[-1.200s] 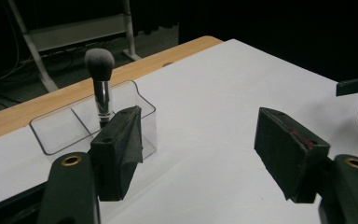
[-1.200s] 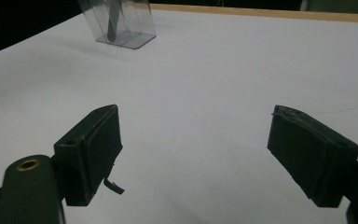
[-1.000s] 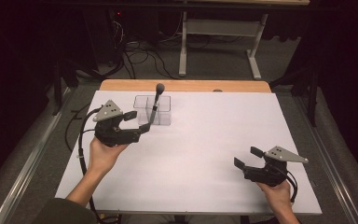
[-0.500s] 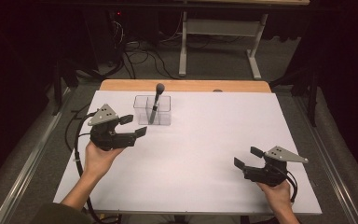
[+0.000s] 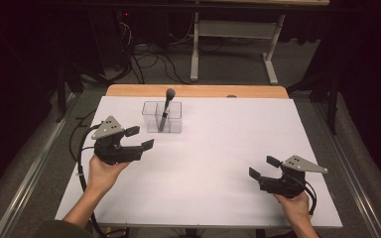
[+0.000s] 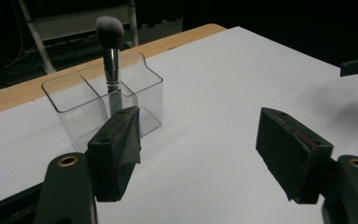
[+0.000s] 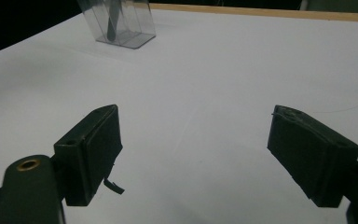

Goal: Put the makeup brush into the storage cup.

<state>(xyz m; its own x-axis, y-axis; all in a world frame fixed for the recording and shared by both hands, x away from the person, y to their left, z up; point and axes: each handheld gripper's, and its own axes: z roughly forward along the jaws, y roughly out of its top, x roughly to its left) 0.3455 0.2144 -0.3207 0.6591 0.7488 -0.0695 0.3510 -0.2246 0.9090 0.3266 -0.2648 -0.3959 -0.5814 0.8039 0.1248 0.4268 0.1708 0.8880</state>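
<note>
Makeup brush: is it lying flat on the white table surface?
No, the makeup brush stands upright, bristles up, in a compartment of the clear organizer near the table's far edge.

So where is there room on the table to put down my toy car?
Lots of room: the white table is bare between the left claw and right claw, and along the far right. It is crowded only by the clear holder with the brush.

Bare white tabletop (image 5: 218,148) between my two hand-held grippers offers free passage; the only obstacle is the clear organizer (image 5: 162,117) with upright brush (image 5: 166,106), far left.
</note>
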